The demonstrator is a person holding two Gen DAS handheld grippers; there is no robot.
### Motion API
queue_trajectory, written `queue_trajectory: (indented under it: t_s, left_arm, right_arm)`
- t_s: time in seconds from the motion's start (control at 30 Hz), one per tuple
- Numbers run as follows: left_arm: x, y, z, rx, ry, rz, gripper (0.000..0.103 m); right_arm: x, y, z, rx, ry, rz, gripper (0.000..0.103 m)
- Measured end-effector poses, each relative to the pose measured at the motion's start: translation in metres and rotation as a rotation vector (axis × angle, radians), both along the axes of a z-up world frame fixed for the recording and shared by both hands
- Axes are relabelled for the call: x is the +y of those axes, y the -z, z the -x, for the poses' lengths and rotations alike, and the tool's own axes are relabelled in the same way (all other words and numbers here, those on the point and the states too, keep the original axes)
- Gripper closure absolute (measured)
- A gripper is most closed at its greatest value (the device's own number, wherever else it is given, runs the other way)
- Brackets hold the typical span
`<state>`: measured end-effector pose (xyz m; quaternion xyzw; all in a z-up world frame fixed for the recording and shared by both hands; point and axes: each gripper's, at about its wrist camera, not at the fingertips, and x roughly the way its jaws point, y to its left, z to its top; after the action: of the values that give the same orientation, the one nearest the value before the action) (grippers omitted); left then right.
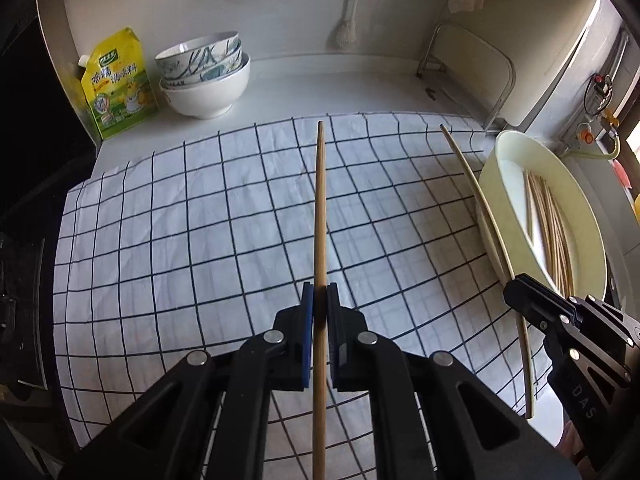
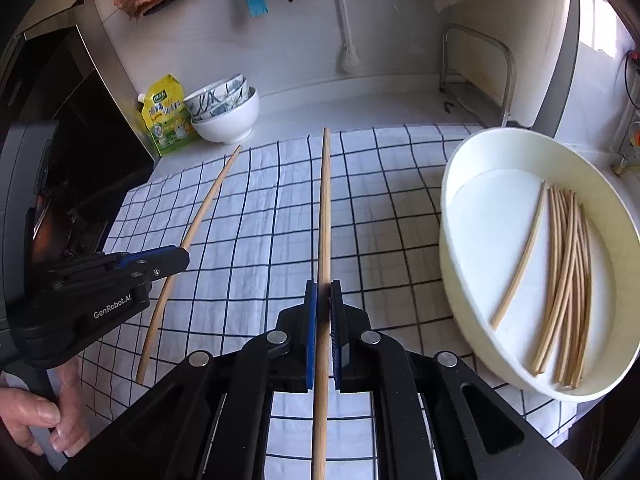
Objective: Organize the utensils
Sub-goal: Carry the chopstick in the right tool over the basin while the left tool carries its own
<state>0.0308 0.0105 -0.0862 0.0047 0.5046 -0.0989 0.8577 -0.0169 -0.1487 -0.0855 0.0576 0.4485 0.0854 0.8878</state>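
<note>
Jaws of the left gripper (image 1: 320,296) are clenched on a bamboo chopstick (image 1: 320,208); the right gripper (image 2: 323,292) likewise clamps a second chopstick (image 2: 325,208). Both sticks point forward, held level above the wrinkled checked cloth (image 1: 200,216). Loose chopsticks (image 2: 568,280) lie inside the smooth oval cream tray (image 2: 452,216).

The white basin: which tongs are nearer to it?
Right. The right tongs sit just beside the basin rim, shut on a chopstick. The left tongs are farther out over the cloth.
</note>
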Motion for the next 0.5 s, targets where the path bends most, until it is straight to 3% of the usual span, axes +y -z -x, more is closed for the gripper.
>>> queue_trajectory:
  t_s: [0.27,0.5]
  left_arm:
    - [-0.090,-0.041,-0.020,-0.067,0.143,0.095,0.096]
    - [-0.192,-0.059,-0.034,-0.103,0.313,0.125,0.096]
  right_arm:
    - [-0.088,-0.035,0.000,-0.068,0.146,0.016,0.097]
    - [-0.177,-0.031,0.001,-0.060,0.319,0.024,0.097]
